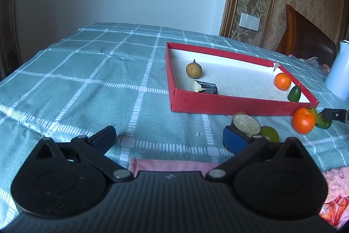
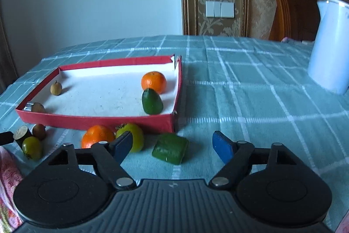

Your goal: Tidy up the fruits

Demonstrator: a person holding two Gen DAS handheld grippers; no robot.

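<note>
The right tool was held spread above the worktop, nothing pinched; a green block lay between and just beyond its fingers, and an orange and a yellow-green fruit sat beside its left finger, just outside the red tray. Inside the tray were seen a second orange, a dark green fruit and a small brown fruit; the left tool was also spread, with nothing between its fingers.
</note>
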